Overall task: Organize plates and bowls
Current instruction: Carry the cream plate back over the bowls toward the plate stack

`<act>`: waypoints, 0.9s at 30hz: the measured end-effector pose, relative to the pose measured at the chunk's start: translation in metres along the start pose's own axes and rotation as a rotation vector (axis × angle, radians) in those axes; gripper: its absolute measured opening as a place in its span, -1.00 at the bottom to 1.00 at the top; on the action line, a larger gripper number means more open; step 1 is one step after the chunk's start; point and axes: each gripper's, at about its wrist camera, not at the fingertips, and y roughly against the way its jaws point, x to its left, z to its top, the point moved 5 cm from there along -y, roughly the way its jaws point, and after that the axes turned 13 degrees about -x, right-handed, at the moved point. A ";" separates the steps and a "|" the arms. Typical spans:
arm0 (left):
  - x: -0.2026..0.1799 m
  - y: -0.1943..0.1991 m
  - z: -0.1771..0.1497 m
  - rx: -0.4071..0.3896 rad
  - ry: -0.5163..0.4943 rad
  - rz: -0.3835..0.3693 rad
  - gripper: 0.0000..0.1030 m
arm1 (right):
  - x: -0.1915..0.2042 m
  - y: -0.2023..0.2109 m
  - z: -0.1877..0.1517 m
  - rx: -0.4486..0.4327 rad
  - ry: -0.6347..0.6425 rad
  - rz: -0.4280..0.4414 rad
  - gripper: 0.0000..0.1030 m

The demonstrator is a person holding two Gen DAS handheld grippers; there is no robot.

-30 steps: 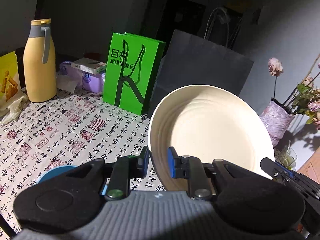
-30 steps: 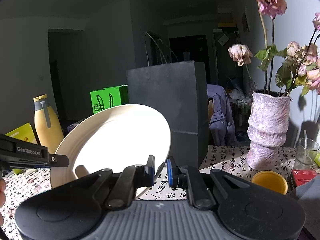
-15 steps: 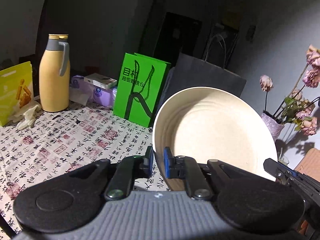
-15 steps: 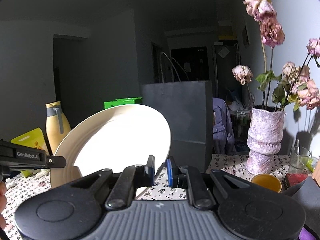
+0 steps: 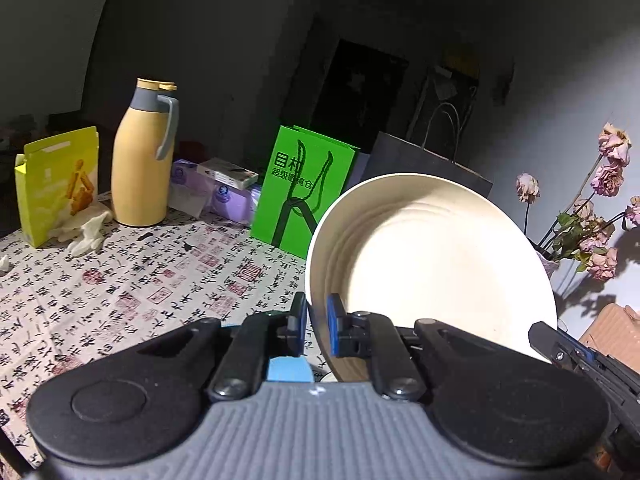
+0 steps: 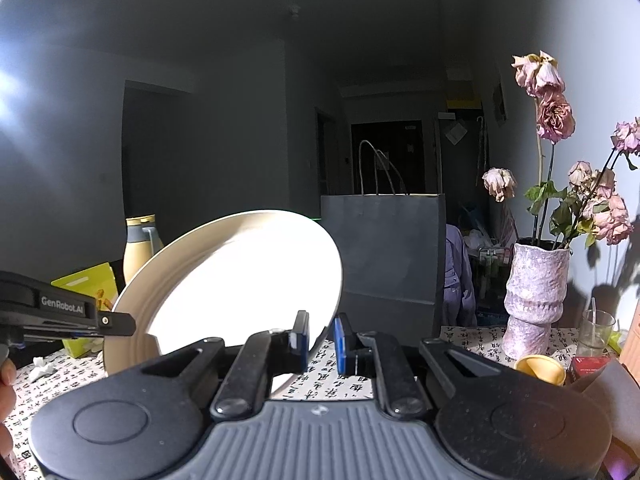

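A lived-in home: the desk (image 5: 120, 288) wears a calligraphy-print cloth and carries a yellow thermos jug (image 5: 140, 156), a snack box (image 5: 56, 184), shopping bags (image 5: 304, 192) and a vase of dried roses (image 6: 536, 292); behind, a dim hallway leads to a dark door (image 6: 386, 156).

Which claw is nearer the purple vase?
Right. The right claw, gripping the plate's rim, has the purple vase just beyond it; the left claw grips the opposite rim, farther off.

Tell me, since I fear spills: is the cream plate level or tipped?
Tipped steeply: the plate stands nearly on edge, its empty face showing, rim pinched by both tools.
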 end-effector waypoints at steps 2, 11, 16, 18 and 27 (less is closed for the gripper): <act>0.005 0.008 0.000 -0.004 0.004 -0.001 -0.78 | 0.006 0.006 0.000 0.001 -0.002 0.000 -0.76; 0.025 0.037 -0.003 -0.008 0.008 -0.003 -0.78 | 0.030 0.031 -0.005 0.009 0.004 -0.004 -0.76; 0.034 0.051 -0.008 -0.009 0.001 -0.004 -0.78 | 0.042 0.046 -0.010 0.013 0.003 -0.006 -0.76; 0.037 0.058 -0.011 -0.006 0.001 -0.007 -0.78 | 0.045 0.051 -0.012 0.018 0.003 -0.009 -0.76; 0.048 0.078 -0.032 0.015 -0.013 -0.015 -0.78 | 0.056 0.078 -0.032 0.053 -0.013 -0.029 -0.76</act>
